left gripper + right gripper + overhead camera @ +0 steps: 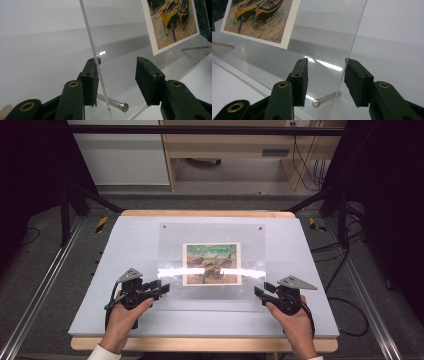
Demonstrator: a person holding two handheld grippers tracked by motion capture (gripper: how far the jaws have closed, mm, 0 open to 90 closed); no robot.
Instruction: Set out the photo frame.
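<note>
- Desk (100,270): a clear acrylic frame (172,245) lies mid-desk, a boat print (211,263) inside it.
- Frame: probably stiff, light, slippery and easily scratched (glare streaks across it); best gripped at its near side edges, by the metal pins (113,103).
- Left gripper (162,287), right gripper (260,291): jaws spread, each straddling a frame edge, not yet pinching.
- No readable writing.

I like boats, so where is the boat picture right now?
The boat picture lies in the middle of the table in the high view, under a clear sheet, between the left gripper and the right gripper.
</note>
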